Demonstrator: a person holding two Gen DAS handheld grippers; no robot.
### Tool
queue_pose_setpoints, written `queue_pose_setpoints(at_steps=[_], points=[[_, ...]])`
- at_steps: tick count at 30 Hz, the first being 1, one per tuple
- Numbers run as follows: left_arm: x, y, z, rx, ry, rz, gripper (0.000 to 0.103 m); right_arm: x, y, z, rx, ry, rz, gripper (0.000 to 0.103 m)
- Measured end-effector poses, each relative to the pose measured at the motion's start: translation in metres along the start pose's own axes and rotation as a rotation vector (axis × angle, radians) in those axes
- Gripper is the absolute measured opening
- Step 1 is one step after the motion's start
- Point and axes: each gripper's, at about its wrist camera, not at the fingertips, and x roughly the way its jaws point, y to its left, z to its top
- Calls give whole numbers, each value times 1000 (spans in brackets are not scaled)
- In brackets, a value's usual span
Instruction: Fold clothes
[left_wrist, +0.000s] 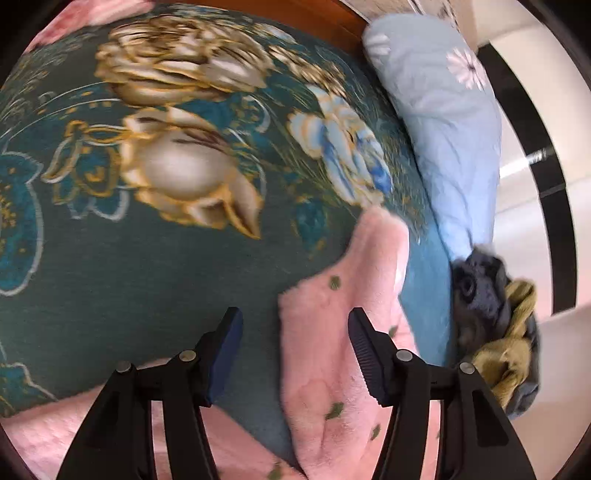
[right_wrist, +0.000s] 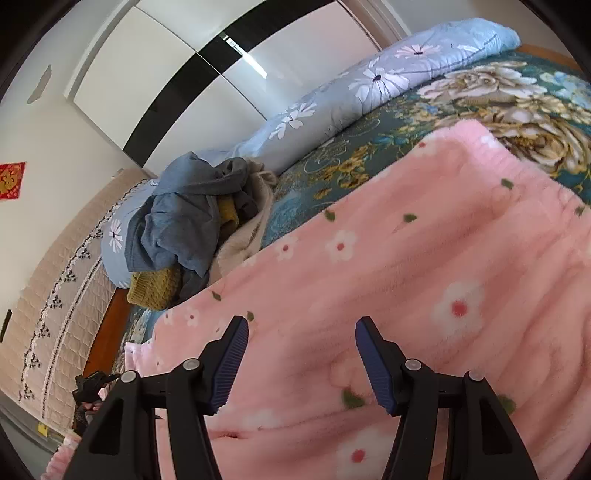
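In the left wrist view, your left gripper (left_wrist: 295, 354) sits low in the centre of the frame with its jaws apart and nothing pinched; a narrow tongue of the pink fleece garment (left_wrist: 332, 369) runs between them, closer to the right-hand finger, and neither pad presses on it. That tongue has its long axis nearly vertical in the frame, rising from the bottom edge to a rounded tip at centre right, where it points towards the light blue daisy quilt (left_wrist: 443, 122) at upper right. It lies on the teal floral bedspread (left_wrist: 129, 266), which fills the left and middle. A heap of grey and mustard clothes (left_wrist: 491, 314) sits at the right edge, untouched. In the right wrist view, your right gripper (right_wrist: 297, 354) hangs over the broad body of the same garment with its jaws about as wide and likewise empty. The fleece spreads from the lower left to the upper right of the frame, its long axis on that diagonal and its far edge near the top right. You appear to be between grasps in an early fold; the next move likely calls for lowering the left jaws around the tongue's edge and closing before carrying it over.
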Motion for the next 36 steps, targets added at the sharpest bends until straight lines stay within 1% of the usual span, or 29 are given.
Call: queue_pose_setpoints(at_steps=[1, 2, 3, 4, 5, 7, 8, 10, 14, 15, 17, 21, 22, 24, 26, 27, 29, 30, 32, 33, 35, 36], points=[[5, -5, -2, 22, 9, 14, 49, 0, 0, 0, 0, 1, -1, 64], [10, -10, -4, 44, 17, 28, 35, 0, -1, 0, -1, 1, -2, 64], [13, -14, -7, 60, 19, 58, 27, 0, -1, 0, -2, -1, -3, 64], [15, -15, -7, 71, 13, 89, 12, -1, -1, 0, -3, -1, -5, 64], [17, -17, -7, 83, 6, 120, 7, -1, 0, 0, -3, -1, -5, 64], [7, -20, -5, 82, -47, 134, 4, -1, 0, 0, -3, 0, -6, 64], [-5, -23, -1, 88, -106, 137, 4, -1, 0, -1, -3, 0, -6, 64], [-35, -28, 6, 100, -231, 83, 4, -1, 0, -1, 0, 0, -5, 64], [-52, -25, 7, 139, -276, 148, 4, 3, 0, -2, 4, 17, -4, 64], [-44, -15, 5, 136, -234, 208, 4, 3, 0, -2, 4, 18, -2, 64], [-20, -1, 4, 119, -155, 256, 4, 4, 1, -3, 3, 20, 0, 64], [-21, 7, 2, 89, -144, 188, 4, 5, 0, -3, 4, 27, 2, 64], [-25, 3, 0, 99, -124, 182, 4, 4, 1, -3, 4, 28, 6, 64], [-37, 0, 1, 107, -118, 146, 8, 4, 1, -3, 2, 30, 13, 64], [-60, -2, -1, 104, -137, 98, 20, 4, 2, -3, 1, 31, 18, 64], [-72, -3, -1, 103, -146, 75, 23, 4, 2, -3, 1, 31, 21, 64], [-101, 4, -8, 92, -171, 13, 33, 4, 3, -3, 2, 31, 27, 64], [-115, 7, -11, 86, -183, -17, 36, 4, 3, -3, 3, 31, 30, 64], [-142, 20, -27, 84, -223, -73, 50, 3, 4, -3, 9, 28, 37, 64], [-156, 28, -36, 85, -247, -97, 53, 3, 3, -3, 13, 27, 42, 64], [-177, 46, -58, 104, -301, -95, 62, 3, 3, -3, 21, 25, 51, 64], [-181, 52, -67, 111, -312, -89, 64, 3, 3, -3, 26, 22, 57, 64]])
